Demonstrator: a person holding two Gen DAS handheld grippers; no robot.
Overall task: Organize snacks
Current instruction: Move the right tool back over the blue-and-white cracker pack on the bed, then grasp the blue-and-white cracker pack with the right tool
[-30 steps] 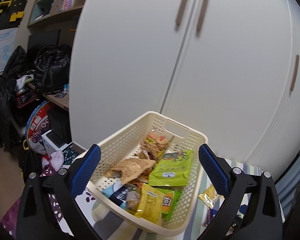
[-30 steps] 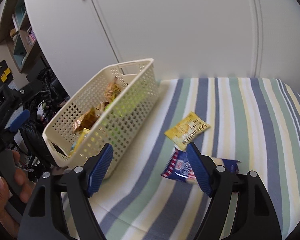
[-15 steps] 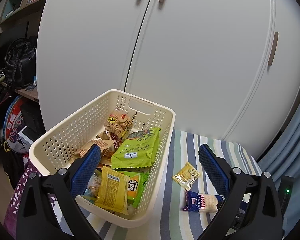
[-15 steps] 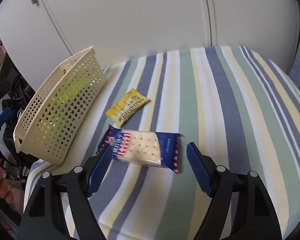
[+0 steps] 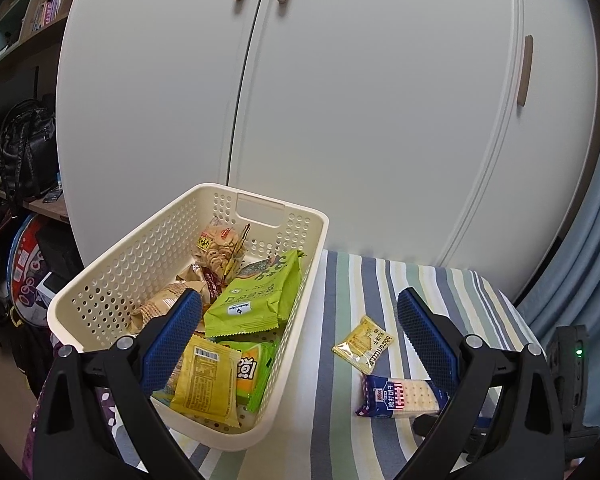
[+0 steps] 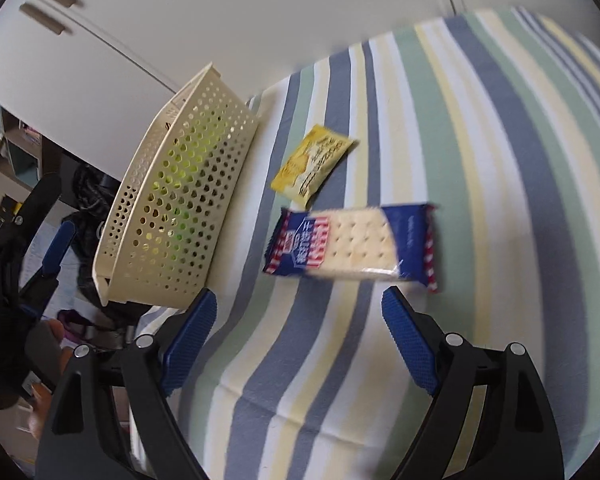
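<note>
A cream perforated basket point(image 5: 284, 216) point(image 6: 188, 200) holds several snack packets, among them a green bag point(image 5: 256, 300) and a yellow packet point(image 5: 206, 380). On the striped cloth to its right lie a small yellow packet point(image 5: 364, 344) point(image 6: 314, 166) and a blue cracker pack point(image 5: 400, 396) point(image 6: 352, 242). My left gripper point(image 5: 300, 336) is open, its left pad over the basket. My right gripper point(image 6: 300, 328) is open, hovering just short of the cracker pack, with nothing between its fingers.
White cupboard doors point(image 5: 360, 100) stand right behind the basket and table. The striped cloth point(image 6: 500, 160) stretches bare to the right. A black bag point(image 5: 24, 140), shelves and clutter sit at the left. A hand point(image 6: 44, 360) holds the other gripper at the lower left.
Both views swung right. The left gripper now sees the two loose packets beside the basket. The right gripper turned from the basket and closed in on the cracker pack.
</note>
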